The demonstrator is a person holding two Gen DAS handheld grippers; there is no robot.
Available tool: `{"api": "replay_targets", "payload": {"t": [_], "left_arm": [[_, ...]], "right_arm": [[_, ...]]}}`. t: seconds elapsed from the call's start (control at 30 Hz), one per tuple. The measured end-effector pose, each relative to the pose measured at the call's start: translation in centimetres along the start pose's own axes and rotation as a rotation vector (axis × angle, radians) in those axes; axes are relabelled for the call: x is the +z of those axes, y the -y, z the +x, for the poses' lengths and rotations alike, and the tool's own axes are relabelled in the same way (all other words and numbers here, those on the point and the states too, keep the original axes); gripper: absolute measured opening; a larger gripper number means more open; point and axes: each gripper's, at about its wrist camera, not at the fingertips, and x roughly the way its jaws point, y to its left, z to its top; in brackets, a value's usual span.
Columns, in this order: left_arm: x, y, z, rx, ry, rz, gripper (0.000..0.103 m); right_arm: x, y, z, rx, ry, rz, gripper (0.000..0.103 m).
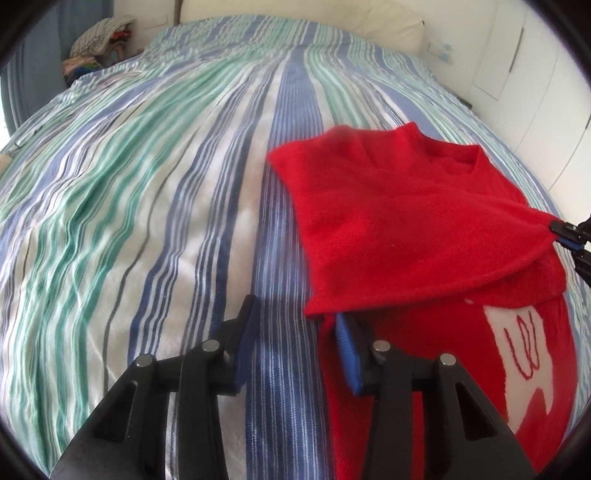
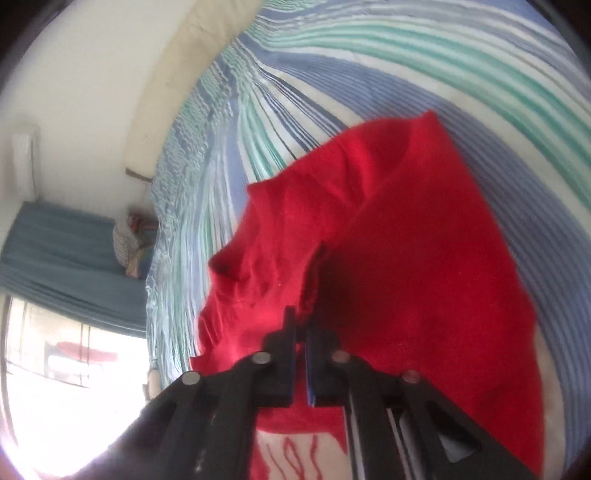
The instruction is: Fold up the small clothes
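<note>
A small red sweater [image 1: 399, 221] with a white patch with red stitching [image 1: 524, 350] lies on the striped bedspread [image 1: 147, 221], partly folded over itself. My left gripper [image 1: 295, 332] is open and empty at the near left edge of the sweater, its right finger under the folded flap. My right gripper [image 1: 561, 230] is shut on the sweater's right edge and holds it lifted. In the right wrist view the right gripper [image 2: 301, 328] pinches a fold of the red sweater [image 2: 406, 240], which drapes away from the fingers over the bed.
The bedspread [image 2: 369, 74] covers a wide bed. A cream pillow [image 1: 332, 18] lies at the head. A pile of clothes [image 1: 96, 48] sits at the far left corner. White wardrobe doors [image 1: 535, 74] stand to the right. A blue curtain [image 2: 66, 251] and a window [image 2: 55, 369] are beyond the bed.
</note>
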Motion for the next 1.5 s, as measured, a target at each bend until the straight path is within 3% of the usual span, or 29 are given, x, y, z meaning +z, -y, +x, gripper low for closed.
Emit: {"api": "replay_targets", "payload": {"t": [0.03,0.13,0.23,0.3,0.37,0.47,0.53,0.67,0.87,0.97,1.07,1.23,1.5], "left_arm": [[0.0,0.1,0.1,0.006,0.001,0.003,0.043],[-0.1,0.1,-0.1,0.012,-0.004,-0.010,0.043],[-0.3,-0.4,-0.9,0.013,-0.020,-0.031,0.043],[-0.8,-0.6,-1.9,0.018,-0.036,-0.029,0.046],[-1.6,-0.8,-3.3,0.033,-0.047,-0.021,0.059],[-3.0,-0.8,-5.5,0.024,-0.053,-0.016,0.072],[-3.9,-0.6,-6.8,-0.011,-0.055,-0.037,0.076],[-5.6,-0.2,-8.4,-0.059,-0.038,-0.082,0.083],[-8.0,-1.7,-7.5,-0.008,-0.019,-0.188,0.086],[-8.5,-2.5,-7.1,0.015,-0.025,-0.211,0.088],[-8.7,-2.9,-6.3,0.011,-0.034,-0.217,0.096],[-9.0,-2.2,-5.6,0.037,-0.028,-0.190,0.102],[-9.0,-2.0,-5.2,0.050,-0.033,-0.166,0.102]], "right_arm": [[0.1,-0.3,-0.7,-0.038,0.015,-0.045,0.004],[0.1,0.6,0.6,-0.150,-0.064,-0.100,0.005],[-0.3,1.9,1.6,-0.163,-0.114,-0.083,0.010],[-0.4,1.7,0.8,-0.143,-0.095,-0.103,0.020],[-0.8,1.6,-1.1,-0.136,-0.063,-0.156,0.045],[-2.0,1.5,-6.2,-0.131,0.030,-0.304,0.059],[-3.2,1.7,-9.2,-0.163,0.076,-0.424,0.069],[-5.9,4.5,-13.4,-0.287,0.127,-0.603,0.071],[-9.2,10.1,-15.8,-0.450,0.133,-0.665,0.071],[-10.4,12.2,-16.5,-0.465,0.177,-0.608,0.071],[-10.4,13.5,-15.6,-0.492,0.145,-0.551,0.071],[-10.1,14.3,-14.6,-0.481,0.148,-0.535,0.078],[-11.0,14.0,-13.2,-0.500,0.159,-0.584,0.091]]}}
